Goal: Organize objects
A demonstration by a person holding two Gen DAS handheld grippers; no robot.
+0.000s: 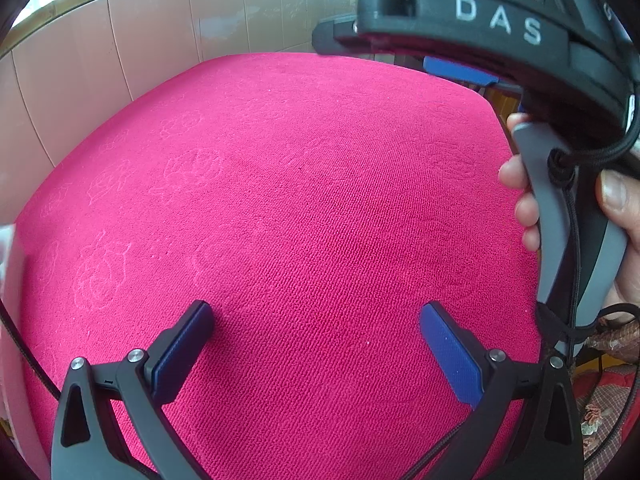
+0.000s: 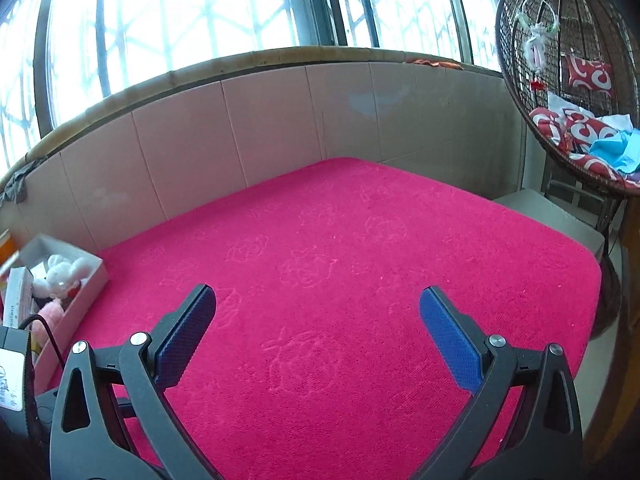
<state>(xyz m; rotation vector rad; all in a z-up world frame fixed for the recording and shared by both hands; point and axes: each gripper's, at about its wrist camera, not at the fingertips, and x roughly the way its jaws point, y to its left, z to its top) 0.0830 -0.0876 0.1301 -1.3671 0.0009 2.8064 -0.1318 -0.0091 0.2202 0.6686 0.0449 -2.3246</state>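
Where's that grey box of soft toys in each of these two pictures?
Left wrist: the box is not clearly in it; only a pale blur at the left edge, too unclear to name.
Right wrist: the box sits at the far left on the pink cloth.
Shared landmark: the pink cloth under both grippers.

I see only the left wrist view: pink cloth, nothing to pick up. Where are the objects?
Observer: A grey box stands at the cloth's left edge, by the wall panels.
Operator: What is inside it?
Observer: White and pink plush toys, with a carton beside them.
Operator: Is the right gripper holding anything?
Observer: No. The right gripper is open and empty above the pink cloth.
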